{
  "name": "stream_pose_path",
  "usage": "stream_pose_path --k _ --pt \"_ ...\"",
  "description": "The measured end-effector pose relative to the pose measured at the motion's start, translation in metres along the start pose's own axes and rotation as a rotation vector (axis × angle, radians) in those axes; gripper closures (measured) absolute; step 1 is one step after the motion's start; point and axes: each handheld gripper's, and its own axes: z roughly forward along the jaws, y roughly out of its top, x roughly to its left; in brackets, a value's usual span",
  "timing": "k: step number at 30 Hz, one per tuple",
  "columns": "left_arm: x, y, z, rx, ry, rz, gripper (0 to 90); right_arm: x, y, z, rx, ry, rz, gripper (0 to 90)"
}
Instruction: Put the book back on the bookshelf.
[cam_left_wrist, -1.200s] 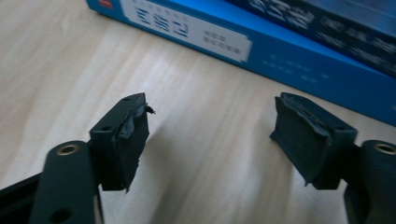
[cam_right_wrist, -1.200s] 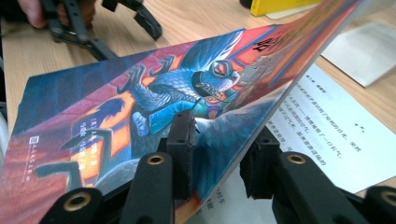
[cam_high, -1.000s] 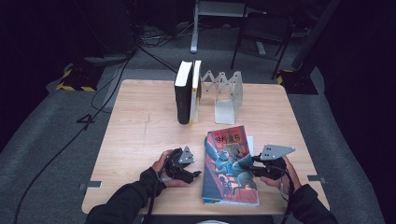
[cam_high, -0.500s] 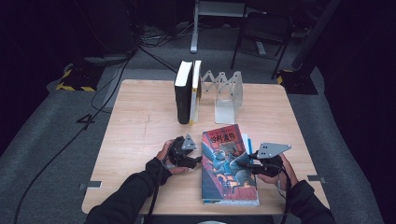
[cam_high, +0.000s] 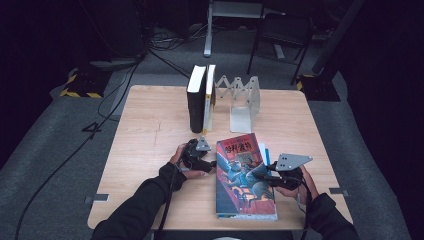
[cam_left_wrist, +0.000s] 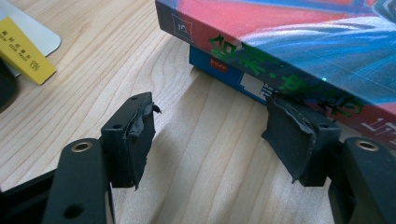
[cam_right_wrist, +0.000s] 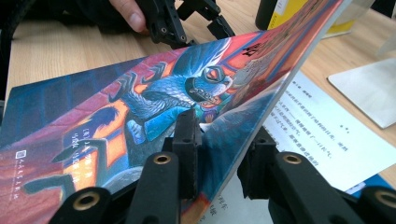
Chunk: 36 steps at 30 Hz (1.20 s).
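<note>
Book (cam_high: 244, 180) lies before upright books (cam_high: 201, 98), stand (cam_high: 243, 102).

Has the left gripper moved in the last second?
Yes. In the high view the left gripper has slid up the table toward the upright books, staying beside the colourful book. Its jaws have just been closing, with nothing between them.

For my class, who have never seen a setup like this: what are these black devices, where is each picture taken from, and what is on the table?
A person holds a hand-held two-jaw gripper in each hand. One camera looks down from above; one rides on each gripper.

On the wooden table lies a colourful book on a blue book. Further back, two upright books stand beside a metal bookend rack.

The right gripper pinches the colourful book's front cover, lifting it. The left gripper, jaws just closing with nothing between them, sits at its spine.
</note>
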Motion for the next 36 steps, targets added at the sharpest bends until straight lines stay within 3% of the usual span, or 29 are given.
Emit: stream_pose_path --k 7,13,18,21,23,28,36 --pt "0.000 0.008 -0.006 -0.045 -0.013 0.040 60.1 0.000 0.003 -0.003 -0.029 -0.020 -0.035 71.6" --pt "0.008 0.018 -0.019 -0.115 -0.029 0.029 64.8 -0.004 0.007 -0.008 -0.089 -0.050 -0.055 73.0" --pt "0.010 0.021 -0.022 -0.130 -0.042 0.028 68.5 -0.006 0.010 -0.009 -0.103 -0.068 -0.072 73.5" --pt "0.011 0.024 -0.025 -0.155 -0.049 0.030 77.5 -0.006 0.013 -0.010 -0.119 -0.085 -0.090 74.1" --pt "0.013 0.029 -0.027 -0.171 -0.061 0.029 88.8 -0.006 0.015 -0.011 -0.133 -0.086 -0.093 74.7" --pt "0.017 0.035 -0.034 -0.225 -0.070 0.003 89.4 -0.002 0.018 -0.012 -0.172 -0.106 -0.118 76.5" --pt "0.020 0.051 -0.047 -0.249 -0.051 0.025 89.4 0.000 0.024 -0.014 -0.199 -0.151 -0.143 78.7"
